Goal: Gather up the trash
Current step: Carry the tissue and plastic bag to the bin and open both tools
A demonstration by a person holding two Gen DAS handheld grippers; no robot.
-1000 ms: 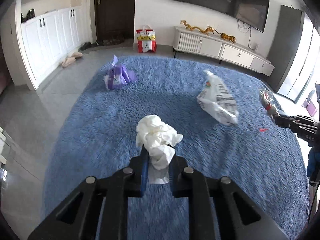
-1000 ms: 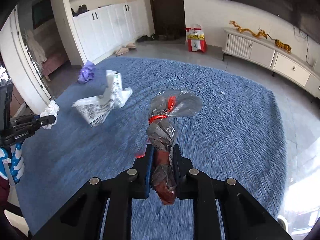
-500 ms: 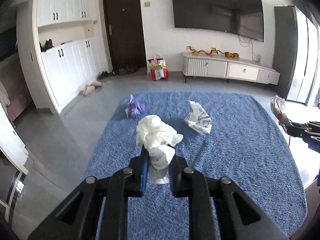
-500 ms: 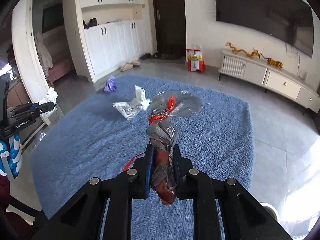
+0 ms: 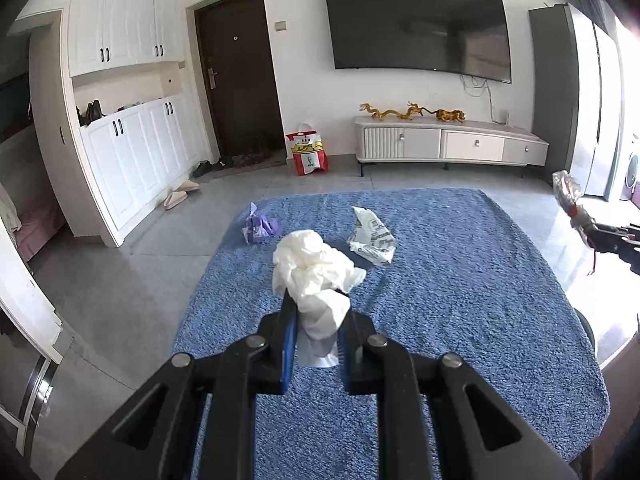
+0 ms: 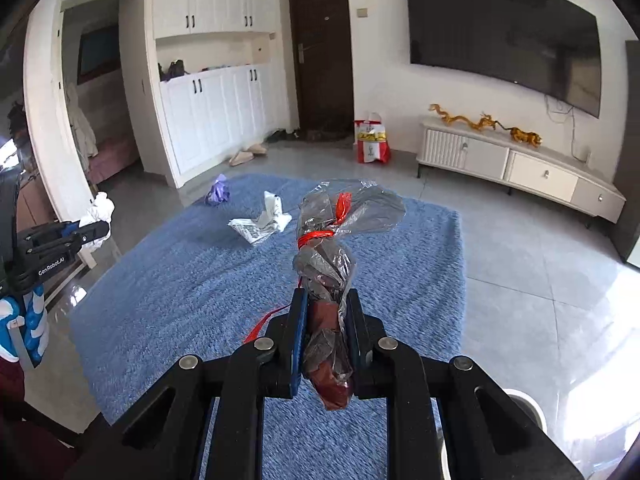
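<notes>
While the left gripper pinches a limp, featherlight tissue wad and the right gripper squeezes a slippery plastic bag below its tie, both aloft, the paper wrapper and purple wrapper (likely flimsy; grab a raised fold) lie near the rug's far edge.

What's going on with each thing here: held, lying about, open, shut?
Left gripper: shut on tissue wad.
Right gripper: shut on tied plastic bag.
Printed wrapper: crumpled, lying on rug.
Purple wrapper: crumpled, on rug.
Door: shut.
TV: off.
</notes>
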